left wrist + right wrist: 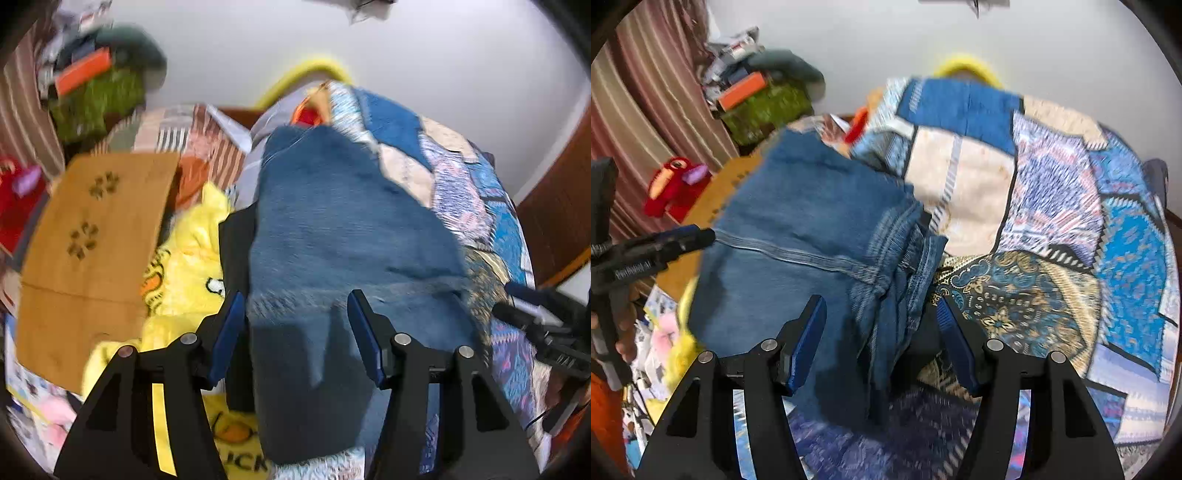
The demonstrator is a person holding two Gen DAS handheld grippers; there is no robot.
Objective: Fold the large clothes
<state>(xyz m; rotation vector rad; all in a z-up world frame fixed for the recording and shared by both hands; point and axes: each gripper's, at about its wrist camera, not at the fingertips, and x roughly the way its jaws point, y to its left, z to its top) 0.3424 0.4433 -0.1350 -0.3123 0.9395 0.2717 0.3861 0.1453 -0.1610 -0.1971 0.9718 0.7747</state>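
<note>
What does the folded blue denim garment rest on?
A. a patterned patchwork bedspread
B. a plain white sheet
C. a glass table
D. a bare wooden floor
A: the right wrist view shows the denim garment lying on the patchwork bedspread, whose blue, cream and gold panels spread out beside it.

Room, interior. Wall (960,40): plain white, evenly lit, filling the upper part of both views. Curtain (646,110): reddish-brown with pale stripes, hanging at the left. Bed cover (1071,206): patchwork of blue, cream and patterned panels, spread over a bed. Wooden frame (554,206): dark brown, at the right edge of the bed in the left wrist view. Cluttered pile (757,92): green, orange and grey items stacked beside the curtain. Cardboard sheet (96,258): tan, printed with paw marks. Yellow plush fabric (184,266): beside the cardboard. Red soft toy (672,184): near the curtain.
</note>
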